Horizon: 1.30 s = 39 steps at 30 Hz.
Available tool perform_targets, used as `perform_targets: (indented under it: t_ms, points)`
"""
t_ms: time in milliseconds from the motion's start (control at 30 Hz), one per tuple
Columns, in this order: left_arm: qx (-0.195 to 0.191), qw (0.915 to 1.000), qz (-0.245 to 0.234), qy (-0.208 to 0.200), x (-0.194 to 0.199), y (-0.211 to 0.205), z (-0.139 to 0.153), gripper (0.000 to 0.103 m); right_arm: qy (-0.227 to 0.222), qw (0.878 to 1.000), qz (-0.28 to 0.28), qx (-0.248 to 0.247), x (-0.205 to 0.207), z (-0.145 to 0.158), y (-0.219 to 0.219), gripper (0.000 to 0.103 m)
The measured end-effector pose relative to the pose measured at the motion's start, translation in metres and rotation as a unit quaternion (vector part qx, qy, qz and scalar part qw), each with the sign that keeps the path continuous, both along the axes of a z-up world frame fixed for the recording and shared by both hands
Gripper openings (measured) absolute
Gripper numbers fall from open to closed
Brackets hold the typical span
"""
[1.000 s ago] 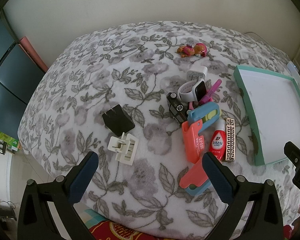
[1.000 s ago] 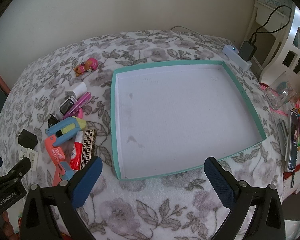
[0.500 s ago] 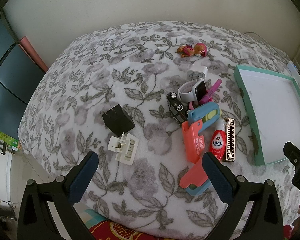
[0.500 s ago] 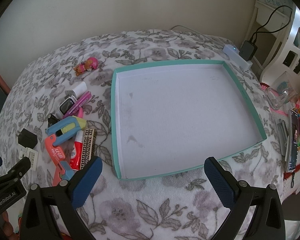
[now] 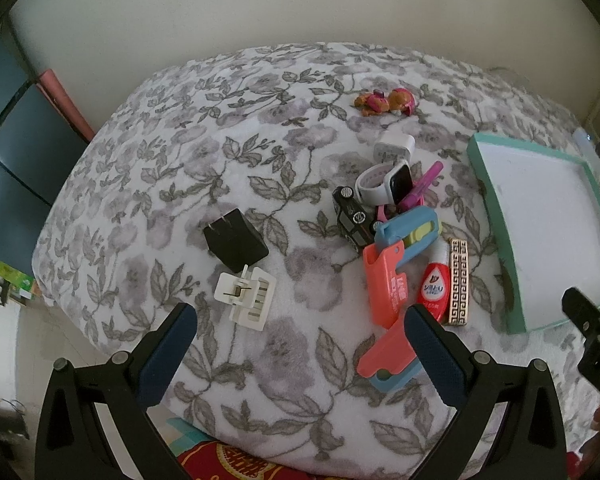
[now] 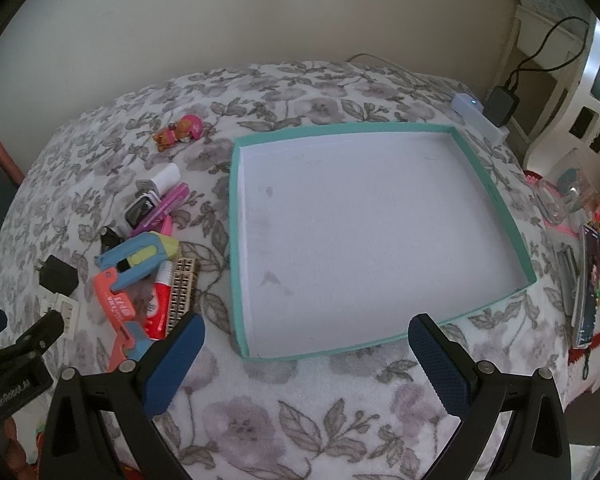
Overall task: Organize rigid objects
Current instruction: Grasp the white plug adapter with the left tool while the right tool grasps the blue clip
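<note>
With both grippers spread wide and holding nothing, we see, left of the empty teal tray (image 6: 496, 196), the white plug (image 5: 246, 294) just ahead of our left gripper (image 5: 300, 354), which is nearer than our right gripper (image 6: 306, 364).

Grey-flowered white blanket (image 5: 228, 168), teal-rimmed white tray (image 6: 380, 130), black charger (image 5: 236, 240), red bottle (image 5: 434, 286).

left wrist: high, facing clutter pile (image 5: 396, 240) | right wrist: high, facing tray (image 6: 380, 236) | shared: both
</note>
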<state>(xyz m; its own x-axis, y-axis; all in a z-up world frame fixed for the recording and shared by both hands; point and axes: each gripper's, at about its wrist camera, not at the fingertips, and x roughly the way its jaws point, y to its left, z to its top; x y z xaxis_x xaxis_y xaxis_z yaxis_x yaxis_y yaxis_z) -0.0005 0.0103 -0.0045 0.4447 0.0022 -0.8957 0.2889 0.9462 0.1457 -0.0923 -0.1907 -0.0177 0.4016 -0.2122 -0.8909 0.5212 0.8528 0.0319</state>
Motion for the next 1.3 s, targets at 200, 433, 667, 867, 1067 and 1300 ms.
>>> perform_targets:
  t_ms: [200,433,667,867,1067,1300]
  points:
    - [-0.022,0.9972,0.059,-0.039,0.017,0.03,0.01,0.103,-0.039,0.998,0.04,0.015,0.011,0.009,0.019,0.103]
    - [-0.046,0.9934,0.103,-0.02,0.039,0.06,-0.006,0.103,-0.03,0.995,0.088,0.044,0.039,0.001,0.051,0.103]
    - [-0.053,0.9912,0.121,0.015,0.054,0.078,-0.028,0.103,0.007,0.99,0.128,0.057,0.057,-0.021,0.084,0.103]
    - [-0.036,0.9906,0.122,0.051,0.058,0.083,-0.046,0.103,0.043,0.985,0.149,0.07,0.065,-0.041,0.098,0.103]
    - [-0.045,0.9886,0.122,0.076,0.057,0.086,-0.055,0.103,0.07,0.981,0.166,0.075,0.068,-0.057,0.11,0.1]
    - [-0.057,0.9885,0.113,0.083,0.063,0.082,-0.06,0.09,0.085,0.976,0.174,0.099,0.069,-0.067,0.119,0.086]
